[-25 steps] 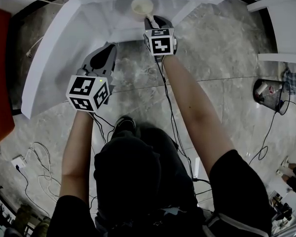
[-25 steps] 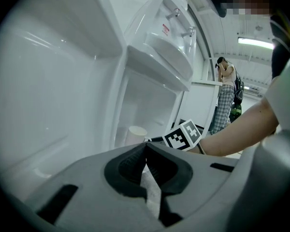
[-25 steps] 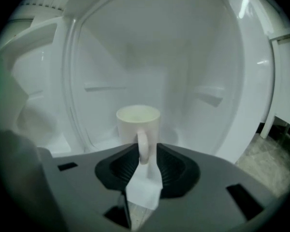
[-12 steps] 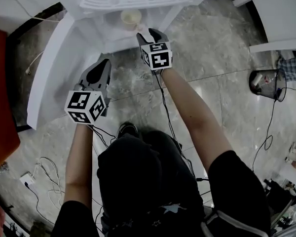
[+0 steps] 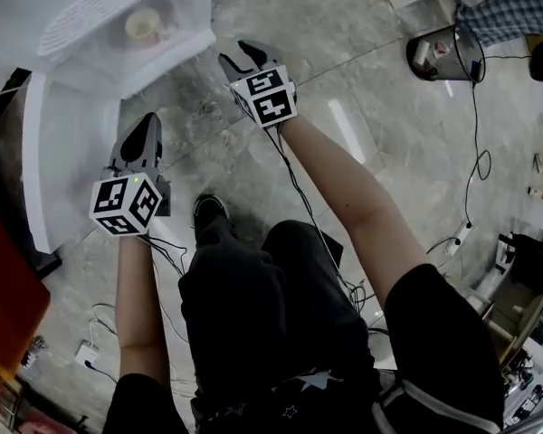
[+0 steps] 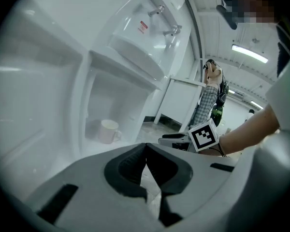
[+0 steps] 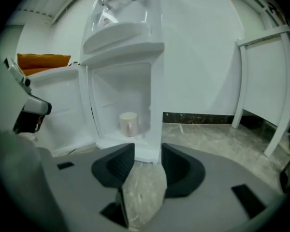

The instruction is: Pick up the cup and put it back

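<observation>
- Head view: the cup is standing upright inside the open lower compartment of the white dispenser, and neither of the 2 grippers is touching it. You are holding both forearms stretched forward. The right gripper is pointing toward the compartment but sitting well apart from it. The left gripper is hanging lower, beside the open door.
- Left gripper view: its jaws are meeting at the tips, clenched on nothing. The cup is showing ahead and to the left, with its handle turned right.
- Right gripper view: the jaws are standing partly apart, having just been closing a little, with only floor between them. The cup is sitting straight ahead, deep in the compartment.
- Judgement: no grasp is in hand. The cup is resting in its place, so either the return is finished or a fresh pick is pending. A pick is calling for the right gripper to advance past the compartment's edge with its jaws spread wider than the cup.
</observation>
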Demonstrator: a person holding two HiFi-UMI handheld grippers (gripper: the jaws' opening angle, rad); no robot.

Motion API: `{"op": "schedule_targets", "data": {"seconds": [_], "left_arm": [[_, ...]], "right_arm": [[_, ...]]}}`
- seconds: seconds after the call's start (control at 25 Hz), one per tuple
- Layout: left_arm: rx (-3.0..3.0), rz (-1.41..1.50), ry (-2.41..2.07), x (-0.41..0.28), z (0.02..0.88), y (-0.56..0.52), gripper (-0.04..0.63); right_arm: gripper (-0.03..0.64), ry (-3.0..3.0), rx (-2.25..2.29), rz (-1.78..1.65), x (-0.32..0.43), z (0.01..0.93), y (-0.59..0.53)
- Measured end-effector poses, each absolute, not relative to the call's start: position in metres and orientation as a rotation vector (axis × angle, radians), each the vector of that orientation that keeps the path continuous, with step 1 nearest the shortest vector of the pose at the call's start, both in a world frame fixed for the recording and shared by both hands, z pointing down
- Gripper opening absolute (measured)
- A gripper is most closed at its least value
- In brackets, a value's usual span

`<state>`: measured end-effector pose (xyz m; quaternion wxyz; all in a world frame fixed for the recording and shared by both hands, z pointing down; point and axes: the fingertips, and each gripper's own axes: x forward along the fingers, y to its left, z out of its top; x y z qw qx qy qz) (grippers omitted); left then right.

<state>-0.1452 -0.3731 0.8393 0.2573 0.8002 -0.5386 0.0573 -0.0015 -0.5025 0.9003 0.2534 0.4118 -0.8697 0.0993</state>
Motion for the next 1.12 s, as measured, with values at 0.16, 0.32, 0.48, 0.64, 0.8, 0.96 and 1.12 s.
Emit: {"op": "schedule_targets", "data": {"seconds": [0.16, 0.32, 0.48, 0.64, 0.8, 0.96, 1.12], "left_arm": [[2.173, 0.200, -1.436, -0.125, 0.783, -0.348, 0.009], [2.140, 0.236, -1.438, -0.107, 0.725, -0.301, 0.009], [2.109, 0.275, -1.447, -0.089, 0.658, -0.237, 0.009], [2.054, 0.286, -1.488, -0.072, 0.591, -0.171, 0.009], [1.980, 0.229, -1.534, -0.052, 0.531, -0.117, 0.009], [1.972, 0.188, -1.562, -0.036, 0.478, -0.098, 0.009], [2.000, 0.139, -1.575, -0.028, 0.426, -0.089, 0.009]], "right_arm": [[0.169, -2.346, 1.165, 0.289, 0.036, 0.844, -0.469], [0.170, -2.322, 1.089, 0.296, 0.059, 0.798, -0.397], [0.170, -2.338, 1.021, 0.290, 0.066, 0.732, -0.329], [0.169, -2.383, 0.966, 0.247, 0.071, 0.651, -0.267], [0.169, -2.433, 0.895, 0.175, 0.083, 0.570, -0.213], [0.162, -2.452, 0.931, 0.212, 0.111, 0.517, -0.182], [0.132, -2.416, 1.008, 0.270, 0.140, 0.480, -0.155]]}}
